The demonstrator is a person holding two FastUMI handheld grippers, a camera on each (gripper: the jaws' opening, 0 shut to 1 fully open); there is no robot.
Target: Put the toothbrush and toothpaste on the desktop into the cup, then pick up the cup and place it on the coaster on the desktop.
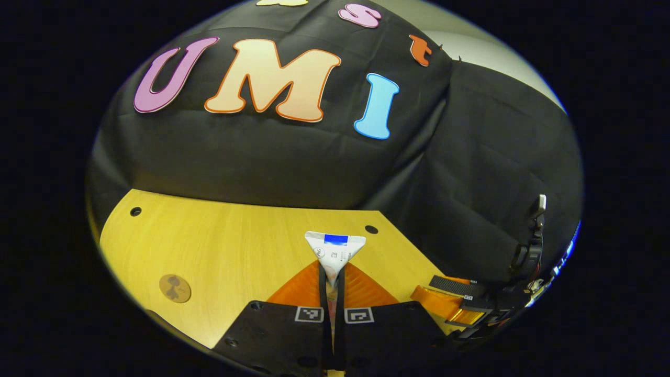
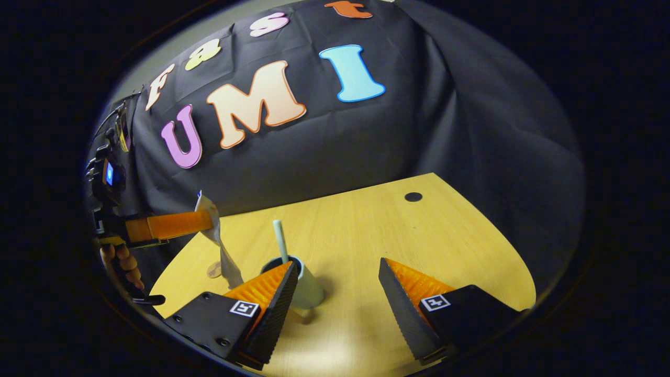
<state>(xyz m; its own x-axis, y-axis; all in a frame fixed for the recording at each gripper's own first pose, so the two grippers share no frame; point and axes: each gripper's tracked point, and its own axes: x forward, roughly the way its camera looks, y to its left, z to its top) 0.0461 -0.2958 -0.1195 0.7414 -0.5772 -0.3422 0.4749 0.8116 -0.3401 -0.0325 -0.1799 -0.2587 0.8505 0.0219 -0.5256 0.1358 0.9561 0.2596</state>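
My left gripper (image 1: pixel 332 269) is shut on a white toothpaste tube (image 1: pixel 335 246), whose flat crimped end points away from the camera. In the right gripper view that left gripper (image 2: pixel 207 222) holds the toothpaste tube (image 2: pixel 222 256) steeply tilted, lifted just left of the cup. The pale cup (image 2: pixel 309 290) stands on the wooden table with the toothbrush (image 2: pixel 280 238) upright inside it. My right gripper (image 2: pixel 340 309) is open, its left finger partly in front of the cup. A small round brown coaster (image 1: pixel 175 288) lies flat on the table, also seen behind the tube as the coaster (image 2: pixel 213 269).
The wooden table (image 2: pixel 419 246) has round holes, one (image 2: pixel 413 197) near its back edge. Black cloth walls close it in behind and on both sides. A hand (image 2: pixel 123 262) holds the left gripper. The right gripper (image 1: pixel 450 296) shows at the table's right edge.
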